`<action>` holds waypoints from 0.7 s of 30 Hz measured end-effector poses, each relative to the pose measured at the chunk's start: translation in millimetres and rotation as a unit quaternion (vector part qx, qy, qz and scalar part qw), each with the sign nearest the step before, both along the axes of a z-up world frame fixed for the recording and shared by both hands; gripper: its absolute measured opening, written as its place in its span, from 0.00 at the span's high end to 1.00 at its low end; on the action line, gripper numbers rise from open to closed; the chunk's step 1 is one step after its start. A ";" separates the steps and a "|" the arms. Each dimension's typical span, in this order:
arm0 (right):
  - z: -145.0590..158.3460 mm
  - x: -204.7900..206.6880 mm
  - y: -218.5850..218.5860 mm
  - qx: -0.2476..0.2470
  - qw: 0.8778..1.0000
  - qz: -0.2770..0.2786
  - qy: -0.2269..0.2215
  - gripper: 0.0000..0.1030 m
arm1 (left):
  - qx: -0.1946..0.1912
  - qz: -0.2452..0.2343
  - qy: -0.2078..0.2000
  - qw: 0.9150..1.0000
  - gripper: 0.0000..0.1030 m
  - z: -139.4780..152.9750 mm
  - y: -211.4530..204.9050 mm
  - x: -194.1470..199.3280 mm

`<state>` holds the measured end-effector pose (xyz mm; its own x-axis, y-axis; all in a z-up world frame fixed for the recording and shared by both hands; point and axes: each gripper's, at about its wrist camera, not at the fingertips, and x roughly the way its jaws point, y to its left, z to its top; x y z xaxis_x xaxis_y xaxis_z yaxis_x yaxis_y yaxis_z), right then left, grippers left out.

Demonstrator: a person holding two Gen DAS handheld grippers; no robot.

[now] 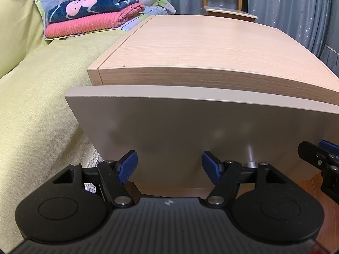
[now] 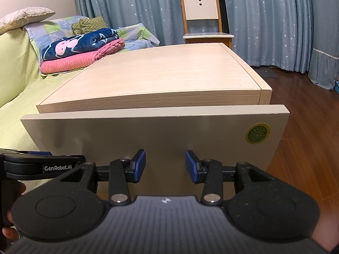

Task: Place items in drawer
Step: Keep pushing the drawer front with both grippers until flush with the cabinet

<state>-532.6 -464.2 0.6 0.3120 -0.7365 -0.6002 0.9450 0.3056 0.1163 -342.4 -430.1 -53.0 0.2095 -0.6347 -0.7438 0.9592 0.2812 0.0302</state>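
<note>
Both grippers, left gripper (image 1: 169, 165) and right gripper (image 2: 165, 166), gape wide and empty before the drawer front (image 2: 148, 135); pushing could slam it shut.

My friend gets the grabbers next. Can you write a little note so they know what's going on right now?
Left gripper: jaws open, holding nothing, close to the grey drawer front.
Right gripper: jaws open, holding nothing, facing the same drawer front, near its middle.
The drawer of the light wooden nightstand stands a little way out; its inside is hidden.
The folded navy cartoon blanket lies on the folded pink ribbed blanket, both on the bed beside the nightstand.
Done: drawer possibly started opening.
Left: probably pull it out fully, then put the items in. Nothing is picked up yet.
</note>
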 end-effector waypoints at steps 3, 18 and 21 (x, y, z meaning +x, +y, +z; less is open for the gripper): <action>-0.1 0.2 -0.4 0.000 1.000 -0.001 0.000 0.64 | 0.000 0.000 0.000 1.000 0.32 -0.3 -0.4 0.1; -0.7 1.4 -2.6 0.000 1.000 -0.003 -0.002 0.64 | -0.001 0.003 0.001 1.000 0.32 -0.9 -2.8 -0.1; -0.7 1.3 -3.1 0.001 1.000 -0.004 -0.002 0.64 | -0.001 0.004 0.002 1.000 0.32 -0.8 -3.4 -0.1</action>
